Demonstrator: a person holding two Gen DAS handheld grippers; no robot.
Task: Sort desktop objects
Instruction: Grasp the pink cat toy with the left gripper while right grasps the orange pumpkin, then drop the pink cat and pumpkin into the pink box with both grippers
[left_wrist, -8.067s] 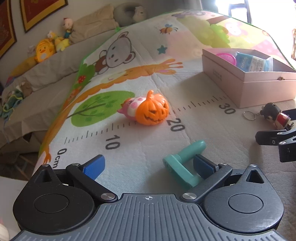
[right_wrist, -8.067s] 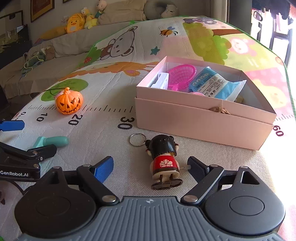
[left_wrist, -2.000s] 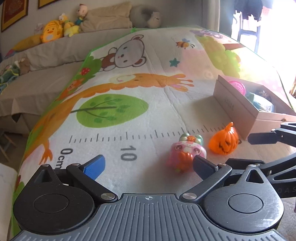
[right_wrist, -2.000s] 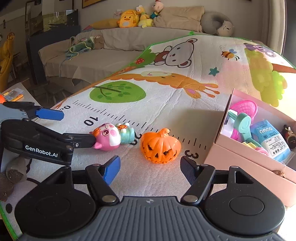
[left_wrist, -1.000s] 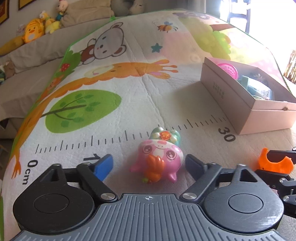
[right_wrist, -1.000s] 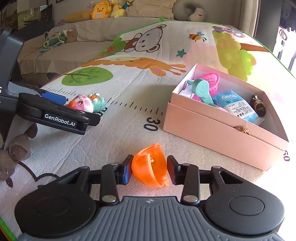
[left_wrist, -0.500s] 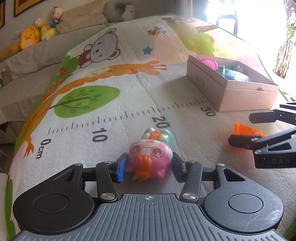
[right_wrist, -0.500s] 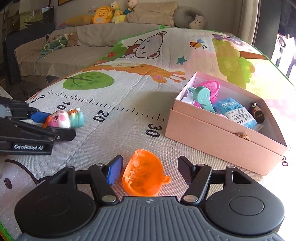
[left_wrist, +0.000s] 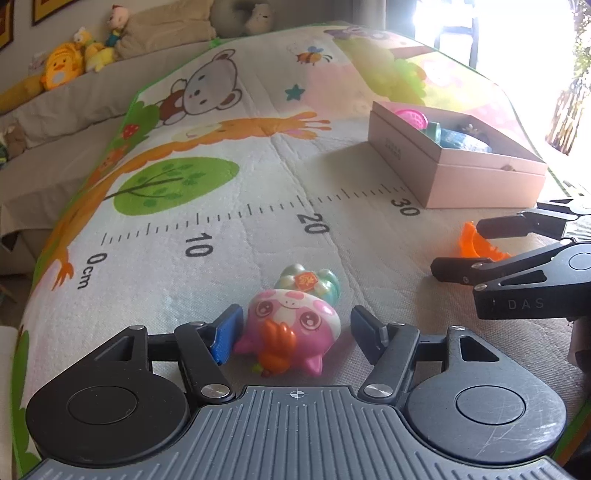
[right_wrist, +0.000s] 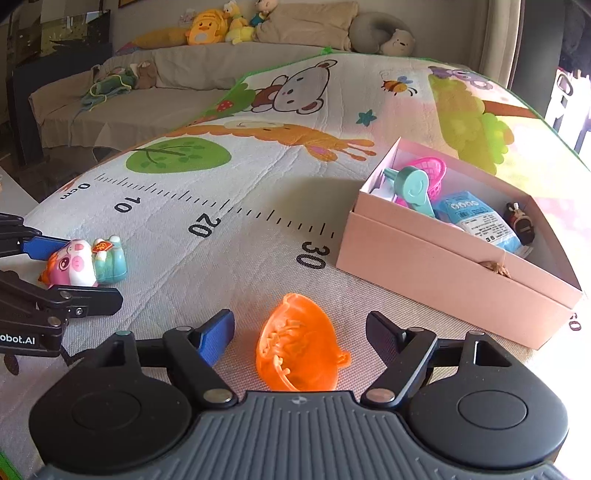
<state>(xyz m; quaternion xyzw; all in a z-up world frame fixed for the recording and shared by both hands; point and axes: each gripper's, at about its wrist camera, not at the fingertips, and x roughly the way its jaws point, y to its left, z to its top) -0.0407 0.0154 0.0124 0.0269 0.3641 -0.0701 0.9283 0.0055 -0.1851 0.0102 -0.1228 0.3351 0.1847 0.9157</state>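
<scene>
Left claw (left_wrist: 293, 332): my jaws have just been opening; pink pig toy (left_wrist: 291, 325) lies between them on the mat (left_wrist: 221, 206), not gripped.
Right claw (right_wrist: 301, 334): open; orange pumpkin (right_wrist: 299, 350) lies tipped over between the jaws, untouched.
Pink box (right_wrist: 454, 273): right of both, holding a teal toy (right_wrist: 413, 190), blue packet (right_wrist: 476, 221), pink basket (right_wrist: 430, 173).
Path: I see bare mat between pumpkin and box.

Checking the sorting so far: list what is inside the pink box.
Inside the pink box: a pink net scoop, teal handle toy, blue packet and small dark figure. Anything beneath them is hidden.
</scene>
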